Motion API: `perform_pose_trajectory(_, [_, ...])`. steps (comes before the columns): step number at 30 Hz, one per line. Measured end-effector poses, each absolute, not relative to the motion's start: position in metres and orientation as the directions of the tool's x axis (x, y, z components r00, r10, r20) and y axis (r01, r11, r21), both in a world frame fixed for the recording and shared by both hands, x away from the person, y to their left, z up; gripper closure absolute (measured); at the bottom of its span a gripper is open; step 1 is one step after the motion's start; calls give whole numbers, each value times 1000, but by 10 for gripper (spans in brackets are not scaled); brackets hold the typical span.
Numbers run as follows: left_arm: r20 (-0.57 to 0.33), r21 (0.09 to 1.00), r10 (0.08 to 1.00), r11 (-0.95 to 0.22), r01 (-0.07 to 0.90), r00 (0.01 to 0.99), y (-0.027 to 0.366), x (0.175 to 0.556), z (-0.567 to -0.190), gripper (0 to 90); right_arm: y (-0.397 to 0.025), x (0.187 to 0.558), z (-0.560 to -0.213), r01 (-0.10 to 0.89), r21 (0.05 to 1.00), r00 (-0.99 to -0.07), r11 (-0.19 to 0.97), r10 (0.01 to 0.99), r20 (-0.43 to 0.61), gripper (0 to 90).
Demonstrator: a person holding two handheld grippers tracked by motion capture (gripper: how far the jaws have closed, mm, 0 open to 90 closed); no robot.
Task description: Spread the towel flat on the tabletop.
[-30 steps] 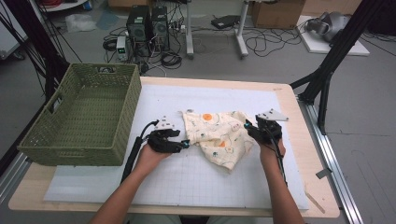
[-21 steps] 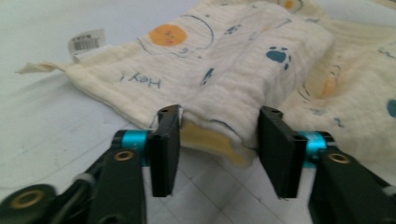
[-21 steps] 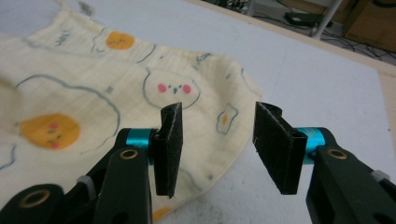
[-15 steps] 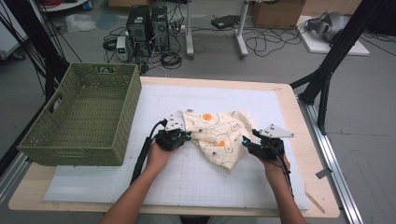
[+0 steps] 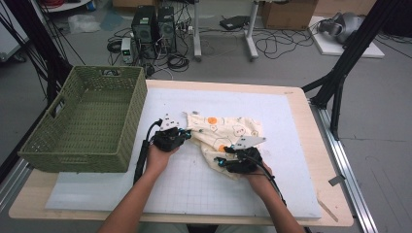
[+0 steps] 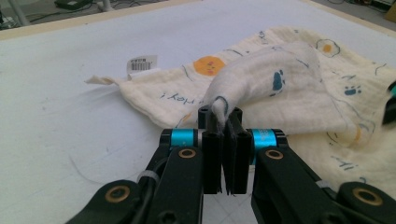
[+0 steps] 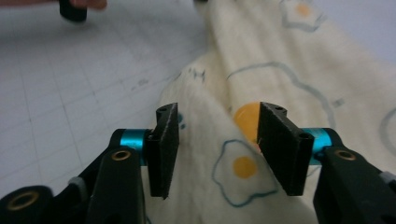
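Left claw [image 6: 223, 122] pinches a raised fold of the egg-print cloth [image 5: 228, 133], lifting it clear for folding | right claw [image 7: 217, 149] spread, straddling the cloth's edge at five o'clock, likely for a second grip | cloth mid-table [image 5: 291, 104] | green basket [image 5: 87, 124] at nine o'clock.

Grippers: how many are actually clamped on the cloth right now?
1. The left gripper is shut on a fold of the cloth; the right gripper is open, jaws straddling a ridge of it.
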State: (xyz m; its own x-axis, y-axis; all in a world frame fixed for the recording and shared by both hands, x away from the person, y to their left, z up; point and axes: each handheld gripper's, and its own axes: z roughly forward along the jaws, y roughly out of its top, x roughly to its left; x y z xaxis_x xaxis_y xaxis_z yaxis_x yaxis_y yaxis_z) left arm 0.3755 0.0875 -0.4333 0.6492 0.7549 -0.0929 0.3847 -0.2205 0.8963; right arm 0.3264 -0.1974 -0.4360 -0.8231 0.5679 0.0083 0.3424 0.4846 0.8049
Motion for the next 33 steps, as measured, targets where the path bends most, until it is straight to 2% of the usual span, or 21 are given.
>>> perform_pose_trajectory(4, [-104, 898, 767, -202, 391, 633, 95, 376, -430, 866, -187, 328, -449, 359, 759, -855, 543, 517, 34, 746])
perform_pose_trajectory(5, [-106, 897, 769, -199, 394, 630, 97, 376, -429, 866, -187, 327, -449, 347, 765, -863, 543, 505, 33, 833])
perform_pose_trajectory(6, [-104, 892, 767, -209, 401, 633, 98, 377, -427, 866, -187, 325, -449, 346, 760, -872, 549, 488, 45, 858])
perform_pose_trajectory(12, [-94, 887, 756, -231, 399, 647, 100, 381, -417, 864, -193, 307, -446, 309, 748, -916, 588, 397, 67, 868])
perform_pose_trajectory(17, [-95, 869, 735, -268, 416, 672, 88, 381, -424, 863, -205, 291, -441, 268, 769, -948, 581, 302, 102, 868])
perform_pose_trajectory(18, [-86, 866, 735, -278, 415, 672, 84, 381, -426, 863, -207, 289, -440, 264, 767, -949, 585, 302, 96, 859])
perform_pose_trajectory(21, [-59, 864, 737, -301, 404, 674, 78, 381, -430, 858, -218, 290, -439, 296, 778, -930, 554, 353, 102, 739])
perform_pose_trajectory(25, [-64, 870, 751, -281, 406, 657, 81, 383, -431, 834, -240, 298, -430, 322, 844, -887, 429, 449, 110, 579])
perform_pose_trajectory(27, [-57, 871, 745, -288, 398, 664, 82, 384, -431, 857, -253, 306, -427, 354, 862, -840, 362, 530, 122, 557])
perform_pose_trajectory(31, [-63, 867, 749, -287, 408, 660, 85, 384, -432, 862, -262, 327, -435, 418, 823, -721, 384, 692, 43, 470])
perform_pose_trajectory(33, [-62, 866, 746, -291, 408, 663, 85, 385, -431, 862, -259, 337, -444, 457, 789, -675, 411, 738, 6, 445])
